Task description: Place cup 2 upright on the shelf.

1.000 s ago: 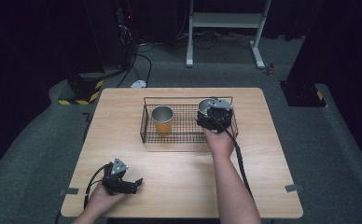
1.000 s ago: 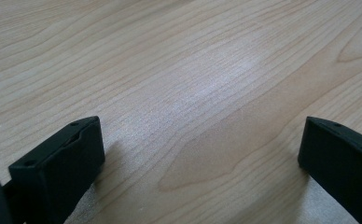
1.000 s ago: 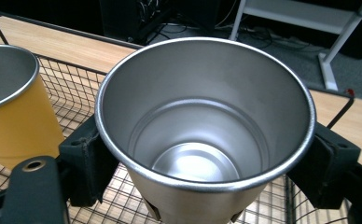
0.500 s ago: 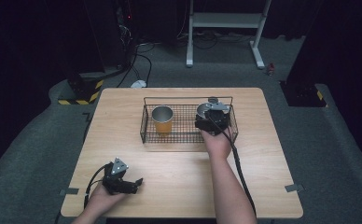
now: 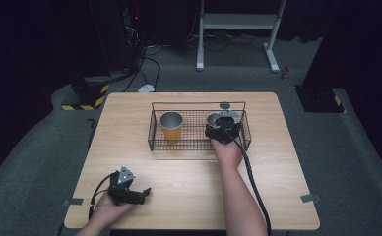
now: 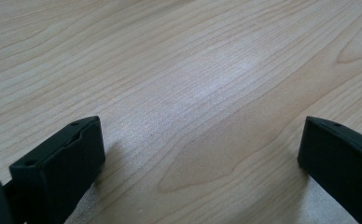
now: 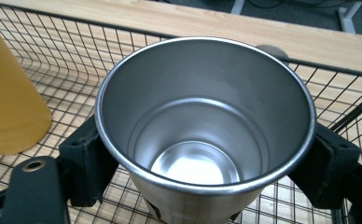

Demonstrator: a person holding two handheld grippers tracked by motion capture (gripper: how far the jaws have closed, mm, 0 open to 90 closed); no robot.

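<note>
Two cups are being held in the black rectangular wire basket (image 5: 154, 132): an upright orange tapered cup (image 5: 171, 126) at its left end and an empty shiny steel cup (image 7: 202, 135) at its right end. The steel cup is being grasped by the right gripper (image 5: 222, 129). The left gripper (image 5: 139, 194), fingers (image 6: 58, 168) released, is being rested on the wooden bench (image 5: 189, 196), well in front of the basket.

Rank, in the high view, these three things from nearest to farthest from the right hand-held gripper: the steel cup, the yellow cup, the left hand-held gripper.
From the right hand-held gripper:
1. Steel cup, between its jaws, at the right end of the wire basket.
2. Yellow cup, at the basket's left end.
3. Left hand-held gripper, at the table's near left, jaws open.
</note>
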